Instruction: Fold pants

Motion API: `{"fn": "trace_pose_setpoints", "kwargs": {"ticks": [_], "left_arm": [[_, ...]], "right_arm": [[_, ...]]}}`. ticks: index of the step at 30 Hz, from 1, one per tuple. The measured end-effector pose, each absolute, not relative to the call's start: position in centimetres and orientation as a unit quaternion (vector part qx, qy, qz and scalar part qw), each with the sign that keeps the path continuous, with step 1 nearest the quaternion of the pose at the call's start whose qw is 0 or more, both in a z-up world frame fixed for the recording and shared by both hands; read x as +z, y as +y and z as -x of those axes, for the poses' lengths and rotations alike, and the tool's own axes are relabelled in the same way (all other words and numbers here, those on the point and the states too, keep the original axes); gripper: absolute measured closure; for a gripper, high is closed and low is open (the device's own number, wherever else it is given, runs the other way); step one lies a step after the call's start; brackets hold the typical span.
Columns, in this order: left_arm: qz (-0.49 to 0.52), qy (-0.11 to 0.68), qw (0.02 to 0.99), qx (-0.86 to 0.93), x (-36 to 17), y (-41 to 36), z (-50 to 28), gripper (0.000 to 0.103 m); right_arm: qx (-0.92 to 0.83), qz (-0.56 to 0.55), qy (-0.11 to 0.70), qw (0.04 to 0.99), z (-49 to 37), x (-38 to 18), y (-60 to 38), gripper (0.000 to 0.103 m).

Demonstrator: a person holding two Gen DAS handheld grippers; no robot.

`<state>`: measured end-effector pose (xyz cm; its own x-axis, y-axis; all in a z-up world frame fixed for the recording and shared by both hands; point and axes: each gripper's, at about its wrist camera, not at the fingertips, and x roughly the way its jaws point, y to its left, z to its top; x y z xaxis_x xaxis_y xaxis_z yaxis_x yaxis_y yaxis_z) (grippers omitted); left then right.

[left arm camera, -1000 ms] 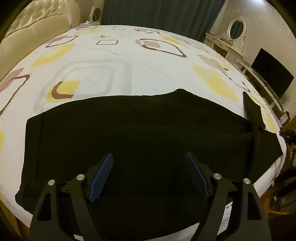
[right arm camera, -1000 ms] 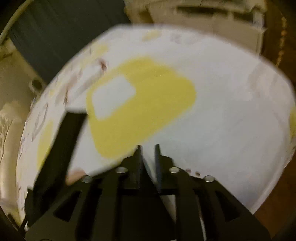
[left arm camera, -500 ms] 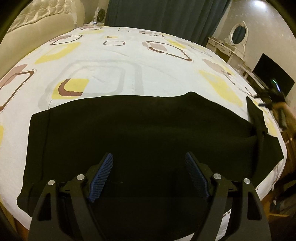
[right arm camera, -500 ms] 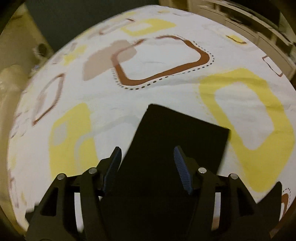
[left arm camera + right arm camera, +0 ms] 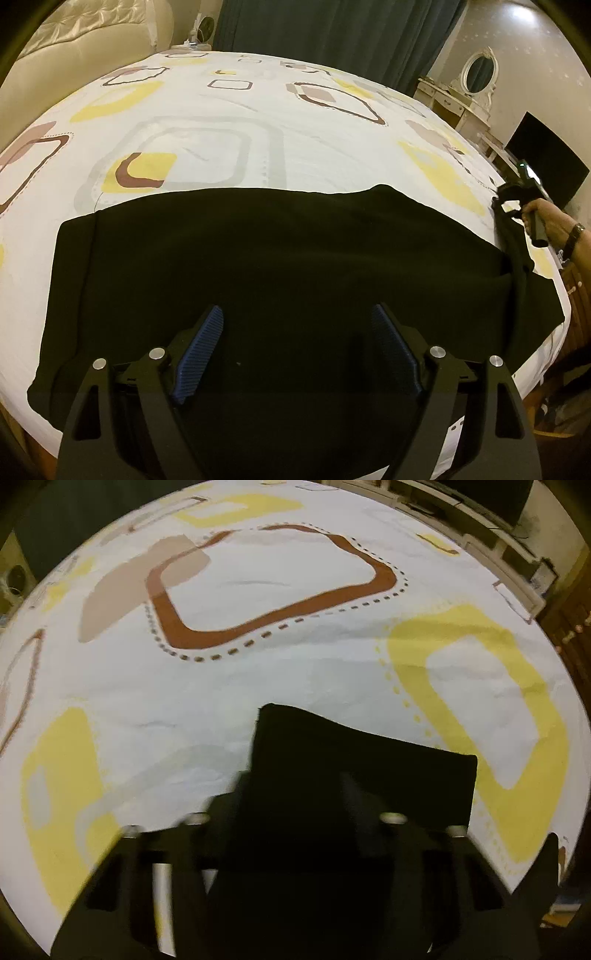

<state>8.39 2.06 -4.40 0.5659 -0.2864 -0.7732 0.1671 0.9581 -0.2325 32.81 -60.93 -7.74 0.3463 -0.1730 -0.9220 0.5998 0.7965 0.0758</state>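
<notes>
Under my left gripper point(image 5: 295, 354), spread wide, the pants point(image 5: 277, 266) lie flat; right gripper's point(image 5: 295, 805) too blurry, can't tell its grip.

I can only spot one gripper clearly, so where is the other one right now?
In the left wrist view, the right gripper is at the far right, over the end of the black fabric pants on the patterned white bedsheet.

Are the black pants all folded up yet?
Not yet. The black pants lie spread wide across the bed; only the end by the right gripper is lifted.
</notes>
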Motion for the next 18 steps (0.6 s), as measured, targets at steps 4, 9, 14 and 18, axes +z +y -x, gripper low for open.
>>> {"fn": "trace_pose_setpoints", "kwargs": {"ticks": [4, 9, 14, 18], "left_arm": [[0.053, 0.446, 0.884, -0.125, -4.4, 1.7, -8.2, 0.021], [0.036, 0.444, 0.887, -0.121, -4.5, 1.0, -7.9, 0.021], [0.022, 0.444, 0.888, -0.117, -4.7, 0.5, -7.8, 0.021], [0.018, 0.443, 0.888, -0.117, -4.7, 0.4, -7.6, 0.021]], "right_arm": [[-0.195, -0.253, 0.471, 0.822, -29.1, -4.8, -62.5, 0.095], [-0.142, -0.296, 0.399, 0.856, -21.1, -1.1, -64.6, 0.095], [-0.120, -0.344, 0.328, 0.872, -11.5, 0.7, -67.3, 0.095], [-0.126, -0.376, 0.288, 0.872, -5.0, 1.0, -69.3, 0.095]]}}
